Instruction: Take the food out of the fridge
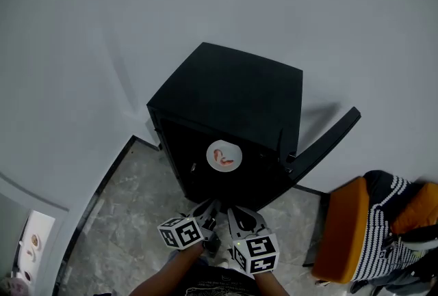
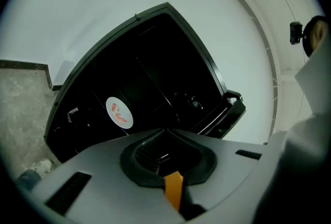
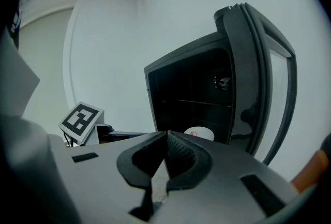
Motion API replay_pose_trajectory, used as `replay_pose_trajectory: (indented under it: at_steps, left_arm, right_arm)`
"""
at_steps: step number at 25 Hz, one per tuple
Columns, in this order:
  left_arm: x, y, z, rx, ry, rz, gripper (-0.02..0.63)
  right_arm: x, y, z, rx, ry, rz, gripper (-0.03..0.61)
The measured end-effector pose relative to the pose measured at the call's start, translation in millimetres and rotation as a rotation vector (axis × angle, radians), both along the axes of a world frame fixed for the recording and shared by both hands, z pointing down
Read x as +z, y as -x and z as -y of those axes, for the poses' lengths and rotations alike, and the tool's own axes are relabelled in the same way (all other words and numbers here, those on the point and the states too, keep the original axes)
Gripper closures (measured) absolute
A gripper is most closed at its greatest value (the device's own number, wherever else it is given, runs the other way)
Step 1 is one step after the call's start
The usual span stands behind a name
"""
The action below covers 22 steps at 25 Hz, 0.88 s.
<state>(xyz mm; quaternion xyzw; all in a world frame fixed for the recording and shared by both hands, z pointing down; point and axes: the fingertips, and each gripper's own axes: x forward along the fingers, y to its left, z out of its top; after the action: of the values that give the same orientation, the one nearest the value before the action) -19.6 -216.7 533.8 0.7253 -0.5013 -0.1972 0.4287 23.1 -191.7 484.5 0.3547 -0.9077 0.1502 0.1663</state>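
Head view: the black mini fridge (image 1: 233, 86) stands on a marbled floor (image 1: 133, 209) against a pale wall. Its door (image 1: 325, 142) is swung open to the fridge's right. A white plate of red food (image 1: 224, 156) sits just inside the fridge's open front, on what looks like a shelf. Both tools hang side by side in front of the fridge, below the plate and clear of it: the left hand-held gripper (image 1: 209, 207) and the right hand-held gripper (image 1: 234, 211). An orange chair (image 1: 342, 233) stands well off the fridge's door side.

Left gripper view: this hand-held gripper's jaws are closed tip to tip with nothing between them. The plate shows beyond them in the left part of the fridge's dark interior, out of reach. I judge that the jaws must part before they go in, and wide enough to take the plate's rim.

Right gripper view: its jaws also meet at the tips and hold nothing. The plate lies low inside the fridge, just inboard of the open door.

The step in hand looks like the approach. It would go best level, with one jaw under the rim and one over it. The plate should stay flat on the way out so the food does not slide, and the tools should keep clear of the door's edge.
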Motion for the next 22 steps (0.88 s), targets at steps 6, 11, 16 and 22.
replay_pose_trajectory:
  at_steps: [6, 11, 16, 22]
  left_arm:
    - [29.7, 22.2, 30.4, -0.011, 0.0, -0.129, 0.594]
    - [56.5, 33.1, 53.6, 0.006, 0.012, -0.222, 0.592]
    - [79.8, 42.5, 75.0, 0.064, 0.026, -0.253, 0.592]
    - [103.7, 55.5, 101.7, 0.079, 0.043, -0.261, 0.591]
  right_arm:
    - [2.3, 18.3, 27.2, 0.012, -0.018, -0.048, 0.557]
    - [8.3, 28.8, 47.9, 0.029, -0.02, -0.074, 0.557]
    - [13.4, 45.3, 65.1, 0.042, -0.026, -0.094, 0.557]
    - [19.8, 52.1, 88.1, 0.072, -0.03, -0.117, 0.557]
